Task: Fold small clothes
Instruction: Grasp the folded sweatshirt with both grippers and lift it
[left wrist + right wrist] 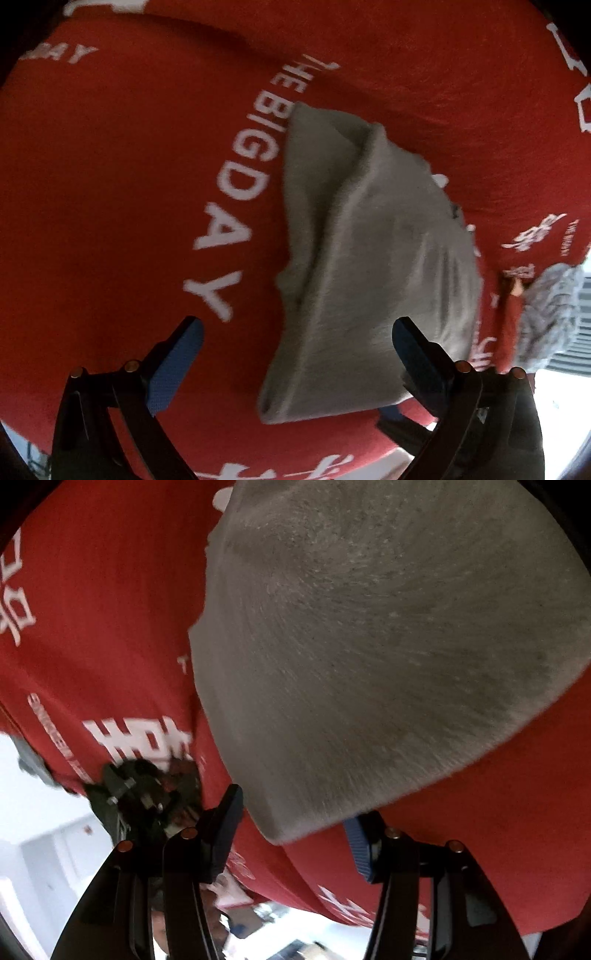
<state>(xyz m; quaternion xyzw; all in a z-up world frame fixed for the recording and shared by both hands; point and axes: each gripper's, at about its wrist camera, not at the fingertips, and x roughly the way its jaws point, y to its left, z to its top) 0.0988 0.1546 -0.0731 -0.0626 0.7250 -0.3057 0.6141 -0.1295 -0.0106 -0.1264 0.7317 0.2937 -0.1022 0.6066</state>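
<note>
Where the left wrist camera looks down, a red cloth (129, 177) printed with white letters reading "THE BIG DAY" covers nearly the whole view. The left gripper (297, 350) hangs above it with its jaws wide apart, one blue pad (173, 369) over bare red cloth. A folded grey garment (362, 266), creased down its middle, lies on the red cloth to the right of the lettering; its near end reaches in between the jaws, and the right-hand pad sits just beside its edge, though actual contact cannot be told. Farther right, at the cloth's edge, lies a crumpled pale grey fabric (550, 317). In the right wrist view, the grey garment (388, 646) fills the upper right, and the right gripper (291, 834) stands with jaws apart around its near corner, clamping nothing.
</note>
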